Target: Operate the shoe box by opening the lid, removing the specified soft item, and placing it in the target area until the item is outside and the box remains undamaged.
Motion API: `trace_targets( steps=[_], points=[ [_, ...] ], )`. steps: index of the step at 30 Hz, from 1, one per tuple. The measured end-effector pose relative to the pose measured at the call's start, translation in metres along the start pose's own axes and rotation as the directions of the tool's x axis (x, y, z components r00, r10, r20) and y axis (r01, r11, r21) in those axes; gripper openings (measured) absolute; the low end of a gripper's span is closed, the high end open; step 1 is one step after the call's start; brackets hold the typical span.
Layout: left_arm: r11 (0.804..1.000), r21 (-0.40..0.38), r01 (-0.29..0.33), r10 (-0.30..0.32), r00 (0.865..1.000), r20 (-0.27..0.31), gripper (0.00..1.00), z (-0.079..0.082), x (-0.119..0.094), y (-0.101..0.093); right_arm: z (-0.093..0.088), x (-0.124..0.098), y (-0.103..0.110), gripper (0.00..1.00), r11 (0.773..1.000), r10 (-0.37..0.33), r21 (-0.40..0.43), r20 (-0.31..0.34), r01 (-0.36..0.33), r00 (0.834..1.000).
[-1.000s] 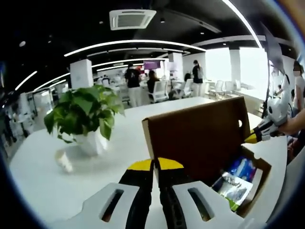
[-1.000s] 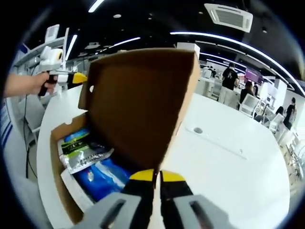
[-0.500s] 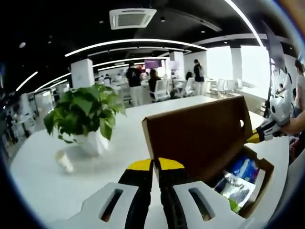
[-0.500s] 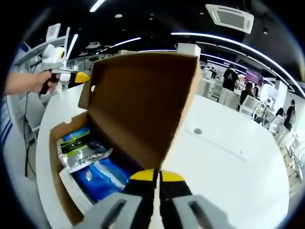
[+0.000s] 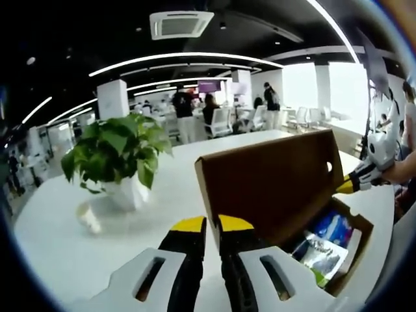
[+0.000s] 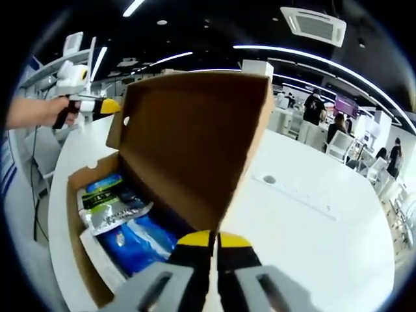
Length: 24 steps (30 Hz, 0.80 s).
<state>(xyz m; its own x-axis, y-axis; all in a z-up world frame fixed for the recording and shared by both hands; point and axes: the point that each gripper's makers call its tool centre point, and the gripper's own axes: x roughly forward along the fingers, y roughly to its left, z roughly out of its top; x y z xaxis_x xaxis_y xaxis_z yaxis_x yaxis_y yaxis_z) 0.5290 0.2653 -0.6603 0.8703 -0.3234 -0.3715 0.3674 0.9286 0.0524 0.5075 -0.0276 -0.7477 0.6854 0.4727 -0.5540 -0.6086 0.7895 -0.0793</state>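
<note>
While the white table (image 6: pixel 312 221) carries everything, we note the brown shoe box (image 6: pixel 88 260) standing on it with its lid (image 6: pixel 195 143) raised nearly upright. We find the right tongs (image 6: pixel 214 239) clenched on the lid's edge. We see the left tongs (image 5: pixel 212 225) slightly parted, grasping nothing, beside the lid's outer face. A potted plant (image 5: pixel 117 156) stands on the table well apart from the box. Inside the box lie the soft items: a blue packet (image 6: pixel 140 239) and a silver and green packet (image 6: pixel 110 208), touching.
</note>
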Motion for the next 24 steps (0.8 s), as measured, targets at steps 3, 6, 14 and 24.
trace_targets(
  steps=[3, 6, 14, 24],
  points=[
    [1.000, -0.004, -0.001, 0.001, 1.000, -0.008, 0.07, -0.006, -0.002, 0.000, 0.000, 0.000, 0.000, 0.00, 1.000, 0.001, -0.001, 0.001, -0.001, 1.000],
    [1.000, -0.011, -0.002, 0.002, 1.000, -0.021, 0.07, -0.014, -0.002, 0.001, 0.000, 0.001, -0.001, 0.00, 1.000, 0.001, -0.001, 0.000, -0.001, 1.000],
    [0.999, -0.037, -0.002, 0.000, 0.999, -0.054, 0.07, -0.036, -0.003, -0.004, 0.001, 0.002, -0.001, 0.00, 1.000, 0.002, -0.002, -0.003, -0.002, 1.000],
    [0.998, -0.066, -0.006, -0.001, 0.994, -0.111, 0.06, -0.064, -0.004, -0.012, 0.001, 0.002, -0.001, 0.00, 1.000, 0.001, 0.007, -0.004, -0.001, 1.000]
  ],
)
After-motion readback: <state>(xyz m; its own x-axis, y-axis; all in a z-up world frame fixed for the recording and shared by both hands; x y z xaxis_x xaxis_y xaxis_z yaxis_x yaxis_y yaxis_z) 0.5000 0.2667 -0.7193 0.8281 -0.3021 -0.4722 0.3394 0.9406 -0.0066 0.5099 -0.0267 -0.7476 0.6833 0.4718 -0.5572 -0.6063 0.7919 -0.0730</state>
